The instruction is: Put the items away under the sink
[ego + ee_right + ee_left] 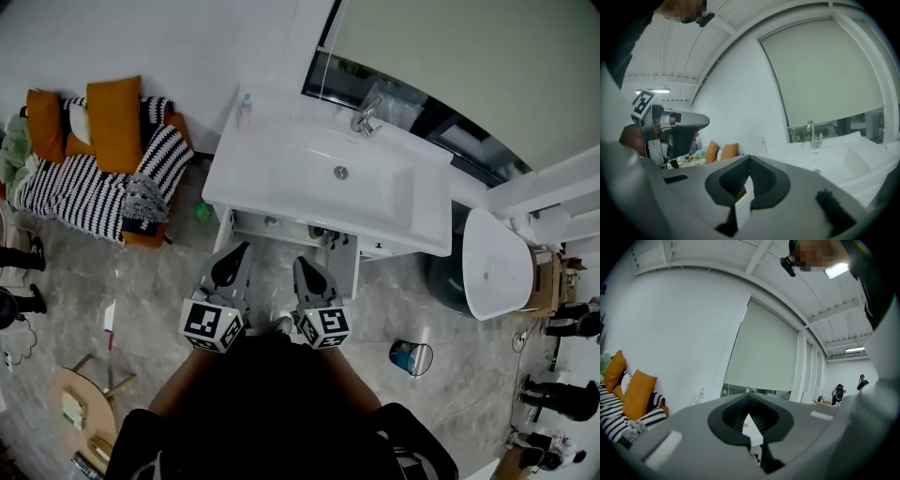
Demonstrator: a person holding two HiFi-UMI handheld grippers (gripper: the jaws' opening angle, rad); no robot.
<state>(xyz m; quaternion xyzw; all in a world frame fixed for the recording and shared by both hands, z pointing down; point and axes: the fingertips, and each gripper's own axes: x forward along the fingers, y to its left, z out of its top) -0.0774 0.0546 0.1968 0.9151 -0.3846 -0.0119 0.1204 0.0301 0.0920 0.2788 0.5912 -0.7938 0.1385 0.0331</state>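
While the person stands facing the vanity, the two hand-held grippers sit side by side right in front of their dark top, well apart from anything on the counter. The left gripper point(234, 258) is clenched, dark ribbed pads meeting at the tip with nothing between them. Same deal for the right gripper point(305, 270): squeezed together and empty. In the right gripper view you can spot the left one off to the side, its black-and-white marker cube point(643, 102) on top.

Just past the jaw tips is the white cabinet under the sink point(342, 267). It looks open at the front, and there are a few small dark bits inside, too tiny for me to name. A small green thing point(202, 213) lies on the grey tiled floor point(150, 291) just left of the cabinet. A round bin with something blue in it point(410, 357) stands off to the right.

Above that is the white rectangular sink basin point(281, 169), with a chrome faucet point(367, 118) at its back edge. The small clear bottle point(246, 106) stands upright on the back left corner of the countertop, close to the wall.

Farther left there's a sofa with a black-and-white striped throw point(84, 192) and orange cushions point(114, 122). Behind the sink, a pale roller blind point(825, 75) covers most of the window.
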